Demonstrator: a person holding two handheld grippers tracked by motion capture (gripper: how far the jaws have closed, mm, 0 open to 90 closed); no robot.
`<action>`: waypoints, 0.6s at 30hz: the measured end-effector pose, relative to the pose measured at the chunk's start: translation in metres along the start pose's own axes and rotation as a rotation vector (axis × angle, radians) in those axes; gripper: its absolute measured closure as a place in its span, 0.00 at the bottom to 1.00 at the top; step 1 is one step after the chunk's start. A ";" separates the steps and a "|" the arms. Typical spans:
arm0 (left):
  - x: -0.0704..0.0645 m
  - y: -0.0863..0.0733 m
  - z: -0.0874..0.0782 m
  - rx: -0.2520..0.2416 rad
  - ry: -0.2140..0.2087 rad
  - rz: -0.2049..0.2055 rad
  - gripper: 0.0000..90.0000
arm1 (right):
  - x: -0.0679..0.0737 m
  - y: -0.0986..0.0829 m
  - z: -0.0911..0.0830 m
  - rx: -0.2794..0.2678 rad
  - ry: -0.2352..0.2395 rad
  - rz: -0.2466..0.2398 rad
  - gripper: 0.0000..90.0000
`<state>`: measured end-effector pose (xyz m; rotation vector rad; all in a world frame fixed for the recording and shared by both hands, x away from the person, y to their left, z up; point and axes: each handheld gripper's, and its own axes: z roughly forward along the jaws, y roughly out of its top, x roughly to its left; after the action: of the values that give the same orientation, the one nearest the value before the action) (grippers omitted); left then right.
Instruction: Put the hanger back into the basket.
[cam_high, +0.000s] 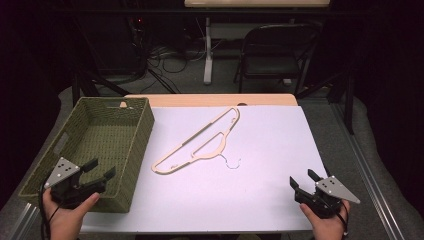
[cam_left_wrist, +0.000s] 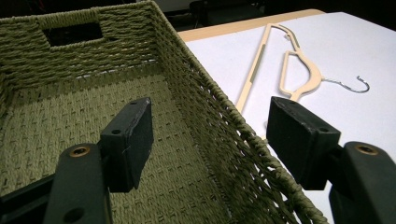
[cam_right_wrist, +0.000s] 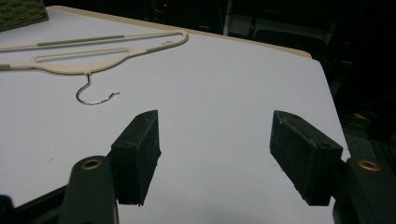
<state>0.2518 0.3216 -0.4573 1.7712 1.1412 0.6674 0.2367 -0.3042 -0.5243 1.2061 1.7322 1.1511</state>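
A cream clothes hanger (cam_high: 200, 142) with a metal hook (cam_high: 233, 163) lies flat in the middle of the white table top (cam_high: 260, 150). In the left gripper view the hanger (cam_left_wrist: 299, 70) is beyond the basket wall; in the right gripper view the hanger (cam_right_wrist: 93, 51) lies far left. My left gripper (cam_high: 98, 170) hovers open over the near right wall of the green woven basket (cam_high: 95, 145), jaws straddling the basket rim (cam_left_wrist: 224, 107). My right gripper (cam_high: 303, 179) is open above the table's near right corner, holding nothing.
The basket (cam_left_wrist: 70, 107) is empty and has a handle slot (cam_left_wrist: 74, 32) in its far wall. A wooden table edge (cam_high: 210, 100) runs behind the white top. A folding chair (cam_high: 277, 50) and floor cables stand beyond the table.
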 end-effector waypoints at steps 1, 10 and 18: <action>0.000 0.000 0.000 -0.001 0.000 -0.003 0.35 | 0.000 0.000 0.000 -0.001 -0.002 0.003 0.37; -0.004 0.005 0.001 -0.005 -0.007 0.009 0.34 | 0.001 0.001 0.005 -0.004 -0.005 0.002 0.37; -0.007 0.001 0.005 0.029 -0.030 0.006 0.36 | 0.004 0.003 0.009 -0.002 0.006 -0.003 0.37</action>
<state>0.2531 0.3133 -0.4588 1.8038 1.1302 0.6289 0.2448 -0.2980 -0.5245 1.1996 1.7363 1.1557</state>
